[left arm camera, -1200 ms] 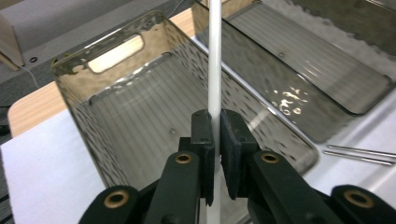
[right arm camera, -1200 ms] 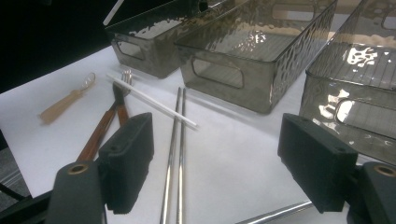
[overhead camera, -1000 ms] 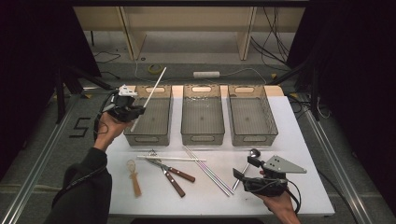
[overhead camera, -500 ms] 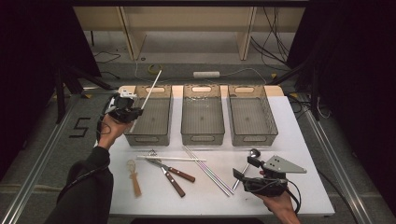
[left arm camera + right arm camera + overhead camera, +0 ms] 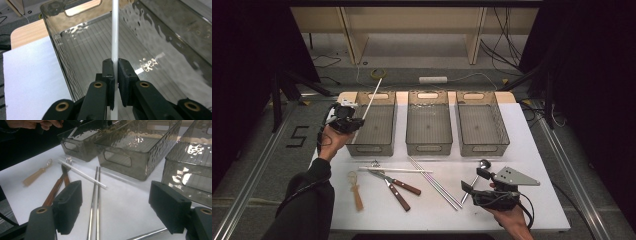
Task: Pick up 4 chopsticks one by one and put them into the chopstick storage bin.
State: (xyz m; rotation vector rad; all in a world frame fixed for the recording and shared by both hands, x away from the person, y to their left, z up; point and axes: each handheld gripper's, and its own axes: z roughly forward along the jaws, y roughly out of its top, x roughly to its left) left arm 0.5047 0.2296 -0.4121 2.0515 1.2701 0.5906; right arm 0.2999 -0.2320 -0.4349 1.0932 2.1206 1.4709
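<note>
My left gripper (image 5: 346,120) is shut on a thin white stick (image 5: 373,97), which slants up and away over the near left corner of the left grey bin (image 5: 362,147). In the left gripper view the jaws (image 5: 114,63) pinch the white stick (image 5: 115,30) above the bin's ribbed floor (image 5: 100,55). My right gripper (image 5: 475,179) rests low at the table's front right, open, with nothing between its pads. Ahead of it (image 5: 117,202) lie two steel chopsticks (image 5: 96,192) and a second white stick (image 5: 82,173).
Three empty grey bins stand in a row: left, middle (image 5: 428,145), right (image 5: 484,145). In front lie the second white stick (image 5: 394,170), a brown-handled fork and knife (image 5: 394,186), a small wooden spoon (image 5: 356,192), the steel chopsticks (image 5: 435,182) and a steel utensil (image 5: 478,172) beside the right gripper.
The left gripper has sunk slightly toward the left bin, and the white stick's far tip has dropped and shifted a little left. The right gripper has stayed put.
</note>
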